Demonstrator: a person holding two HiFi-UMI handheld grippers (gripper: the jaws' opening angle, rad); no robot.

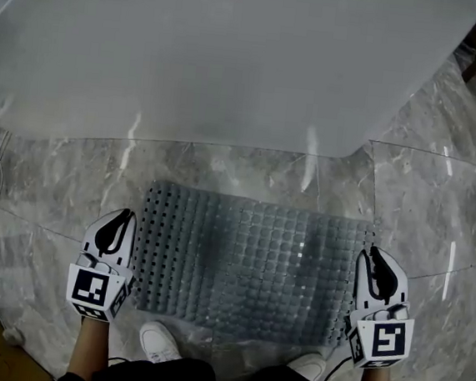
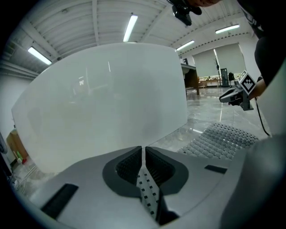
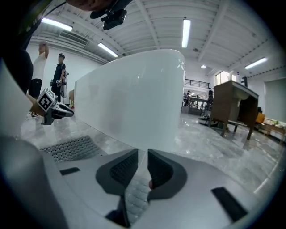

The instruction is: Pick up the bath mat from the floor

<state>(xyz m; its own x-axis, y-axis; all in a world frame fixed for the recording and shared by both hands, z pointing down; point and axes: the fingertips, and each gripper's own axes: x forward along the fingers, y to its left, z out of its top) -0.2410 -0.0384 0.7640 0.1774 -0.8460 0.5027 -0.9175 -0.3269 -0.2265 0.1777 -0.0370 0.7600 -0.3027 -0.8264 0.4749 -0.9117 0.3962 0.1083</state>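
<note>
white tub (image 1: 234, 59) beside bath mat (image 1: 247, 266), left hand-held gripper (image 1: 123, 215) clamps it, right hand-held gripper (image 1: 373, 253) barely parted

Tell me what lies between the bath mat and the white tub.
Only bare grey marble floor separates the bath mat from the white tub, shown in the head view.

**White Shells, Black Pads, Chequered Cubes**

The left gripper (image 1: 121, 219) and the right gripper (image 1: 375, 257) had smooth white shells that narrowed toward the tips. Black ribbed pads (image 2: 129, 166) lined the inner faces, and dark slots were set into the shell behind them. At the rear of each sat a marker cube (image 1: 94, 291) printed with black-and-white squares. A thin dark cable (image 2: 264, 121) trailed from the right gripper's back end. Behind the tools, the person wore dark trousers (image 1: 165, 378) and white shoes (image 1: 159, 341).
</note>
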